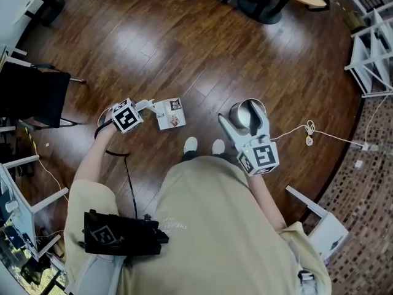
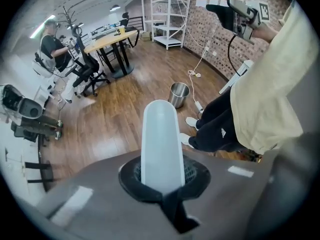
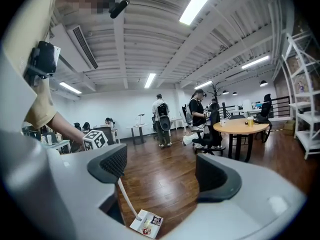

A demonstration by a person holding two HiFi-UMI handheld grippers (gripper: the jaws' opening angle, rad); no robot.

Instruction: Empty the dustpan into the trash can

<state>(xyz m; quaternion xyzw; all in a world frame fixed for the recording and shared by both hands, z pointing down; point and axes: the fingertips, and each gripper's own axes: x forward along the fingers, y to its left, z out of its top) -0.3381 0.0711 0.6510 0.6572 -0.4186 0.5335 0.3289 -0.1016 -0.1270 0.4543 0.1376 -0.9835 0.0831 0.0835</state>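
You have open wooden floor point(image 1: 184, 48) toward 12 o'clock, hemmed by a black chair point(image 1: 31, 97) at 9 and white shelving point(image 1: 371, 54) at 2. Your left gripper point(image 2: 161, 180) is clenched on the dustpan's white handle point(image 2: 160, 139), with the dustpan point(image 1: 170, 113) at 11 o'clock from your shoes point(image 1: 191, 144). Your right gripper point(image 3: 162, 171) is spread and empty, above the steel trash can point(image 1: 238, 110) at 1. A white cable point(image 1: 319, 134) trails at 3.

You are holding two grippers, the left gripper point(image 1: 147, 106) and the right gripper point(image 1: 245, 122). You are seeing one dustpan point(image 1: 170, 114), one trash can point(image 2: 178, 95) and two white shoes point(image 1: 191, 144).
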